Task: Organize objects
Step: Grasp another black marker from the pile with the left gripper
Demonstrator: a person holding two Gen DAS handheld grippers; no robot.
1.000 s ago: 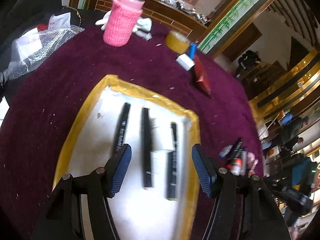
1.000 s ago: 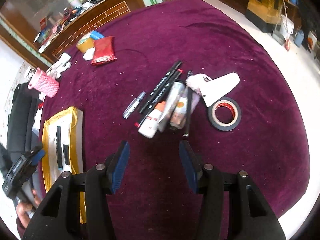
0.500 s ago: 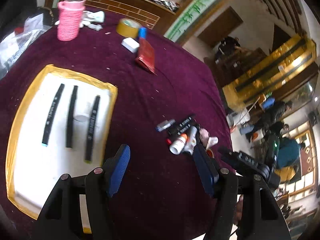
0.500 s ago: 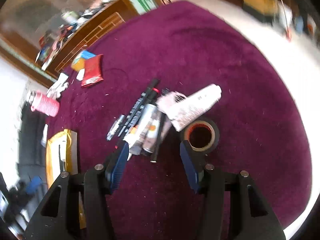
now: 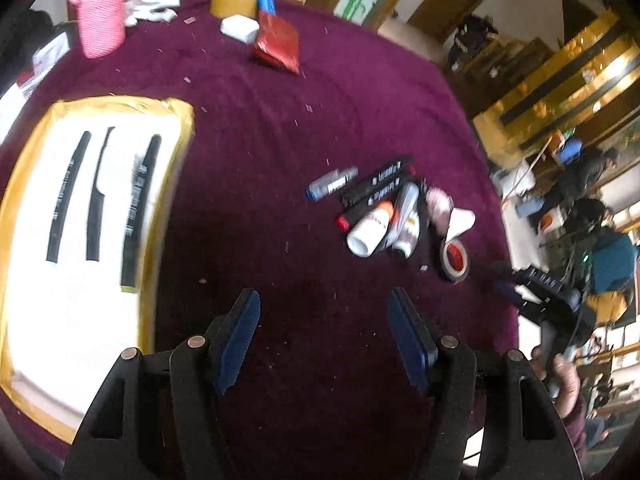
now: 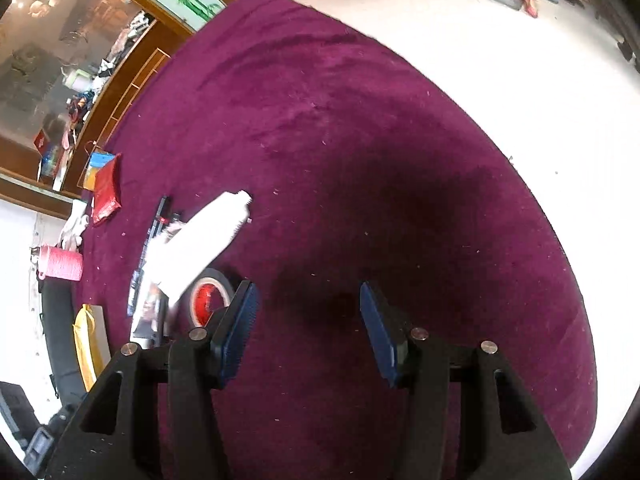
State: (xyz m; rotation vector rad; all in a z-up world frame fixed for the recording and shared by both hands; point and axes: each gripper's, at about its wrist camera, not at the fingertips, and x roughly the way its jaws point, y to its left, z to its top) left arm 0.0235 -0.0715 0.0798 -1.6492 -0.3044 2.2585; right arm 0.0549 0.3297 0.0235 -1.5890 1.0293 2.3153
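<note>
Three black pens (image 5: 96,196) on the yellow-edged tray (image 5: 176,136), far left; left gripper (image 5: 325,338) and right gripper (image 6: 305,330) wide, empty; clutter pile (image 5: 384,216) right, blurred, perhaps tubes.

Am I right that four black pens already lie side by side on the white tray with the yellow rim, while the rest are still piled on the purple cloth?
Not quite: the left wrist view shows three black pens on the white tray, not four. The rest holds: they lie side by side, and the other items are still piled on the purple cloth.
</note>
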